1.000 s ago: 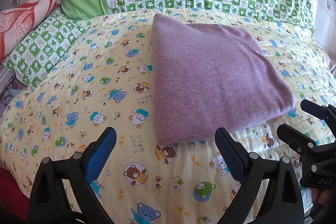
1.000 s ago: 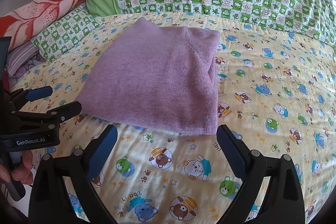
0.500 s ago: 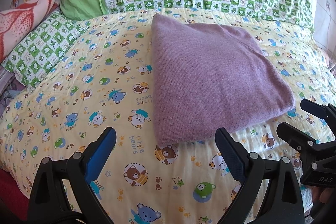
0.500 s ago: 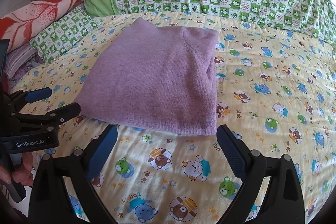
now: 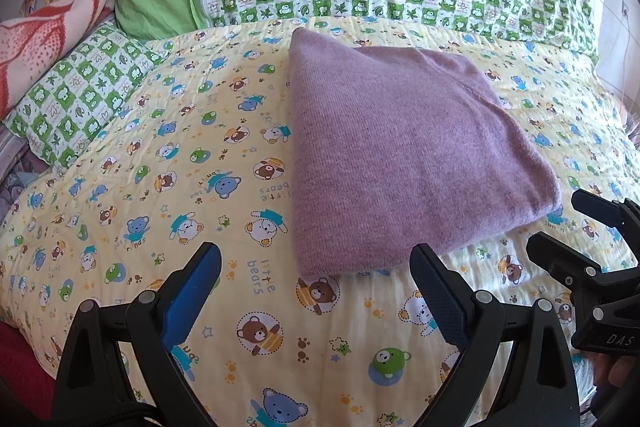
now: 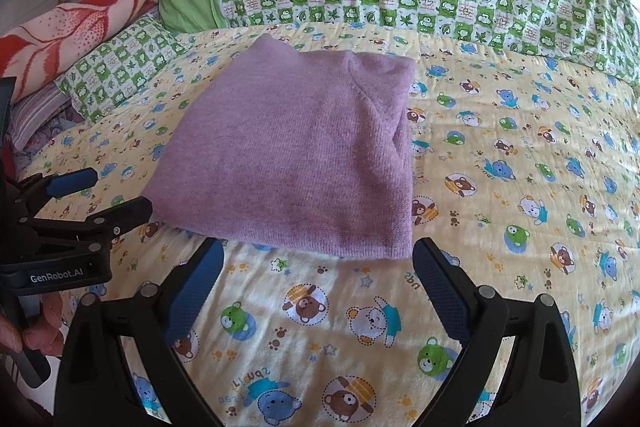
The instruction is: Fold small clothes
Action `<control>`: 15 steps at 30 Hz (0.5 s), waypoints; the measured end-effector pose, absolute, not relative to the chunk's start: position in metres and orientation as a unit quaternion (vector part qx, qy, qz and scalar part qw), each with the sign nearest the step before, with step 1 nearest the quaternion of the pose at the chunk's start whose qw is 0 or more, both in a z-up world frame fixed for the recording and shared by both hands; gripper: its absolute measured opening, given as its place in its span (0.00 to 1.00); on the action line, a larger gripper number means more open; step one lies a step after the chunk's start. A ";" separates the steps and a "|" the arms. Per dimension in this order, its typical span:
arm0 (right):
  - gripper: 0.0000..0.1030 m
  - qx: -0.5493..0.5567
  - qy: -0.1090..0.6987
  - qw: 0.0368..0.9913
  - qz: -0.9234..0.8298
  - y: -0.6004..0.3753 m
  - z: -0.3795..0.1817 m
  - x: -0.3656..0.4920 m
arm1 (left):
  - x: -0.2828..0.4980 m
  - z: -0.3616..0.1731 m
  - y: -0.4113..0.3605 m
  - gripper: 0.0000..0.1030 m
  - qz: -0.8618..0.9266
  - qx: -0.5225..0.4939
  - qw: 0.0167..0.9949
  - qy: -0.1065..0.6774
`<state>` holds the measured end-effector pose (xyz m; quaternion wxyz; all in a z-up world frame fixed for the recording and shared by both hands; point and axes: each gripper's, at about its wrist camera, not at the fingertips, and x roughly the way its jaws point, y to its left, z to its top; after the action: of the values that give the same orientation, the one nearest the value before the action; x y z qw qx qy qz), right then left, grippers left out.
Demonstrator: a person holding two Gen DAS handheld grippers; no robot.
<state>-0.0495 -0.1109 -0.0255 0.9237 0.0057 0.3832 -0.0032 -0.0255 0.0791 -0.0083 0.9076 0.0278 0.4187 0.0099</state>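
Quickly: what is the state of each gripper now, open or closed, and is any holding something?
Left gripper: open, holding nothing, short of the purple sweater.
Right gripper: open, holding nothing, also short of the sweater.

Matt fuzzy knit sweater; soft printed cotton quilt; textured plastic fingers.

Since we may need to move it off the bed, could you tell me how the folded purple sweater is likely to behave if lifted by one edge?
The purple sweater looks like soft knit, so it would probably droop. It lies in stacked layers, so a one-edge lift likely undoes the fold. Its fuzzy surface on the quilted bedspread suggests pushing would bunch it rather than slide it.
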 end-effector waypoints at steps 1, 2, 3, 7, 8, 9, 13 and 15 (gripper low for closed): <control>0.93 0.005 0.384 0.923 -0.002 -0.111 -0.025 -0.049 | -0.026 -0.008 0.079 0.93 0.010 0.028 0.908 0.419; 0.93 0.006 0.384 0.923 -0.002 -0.112 -0.025 -0.049 | -0.026 -0.008 0.079 0.93 0.010 0.027 0.908 0.419; 0.93 0.005 0.383 0.924 -0.001 -0.112 -0.025 -0.049 | -0.026 -0.008 0.079 0.93 0.011 0.027 0.908 0.419; 0.93 0.007 0.382 0.924 -0.003 -0.112 -0.025 -0.049 | -0.026 -0.008 0.078 0.93 0.011 0.027 0.908 0.418; 0.93 0.007 0.382 0.924 -0.004 -0.112 -0.025 -0.050 | -0.026 -0.007 0.078 0.93 0.011 0.028 0.908 0.418; 0.93 0.008 0.382 0.924 -0.006 -0.111 -0.024 -0.050 | -0.027 -0.007 0.077 0.93 0.011 0.029 0.908 0.418; 0.93 0.010 0.381 0.925 -0.007 -0.110 -0.023 -0.051 | -0.028 -0.006 0.075 0.93 0.010 0.030 0.909 0.417; 0.93 0.011 0.381 0.924 -0.008 -0.109 -0.022 -0.052 | -0.028 -0.005 0.075 0.93 0.010 0.030 0.909 0.416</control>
<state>-0.0517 -0.1093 -0.0223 0.9245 0.0109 0.3810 -0.0085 -0.0284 0.0750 -0.0054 0.9087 0.0302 0.4162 0.0097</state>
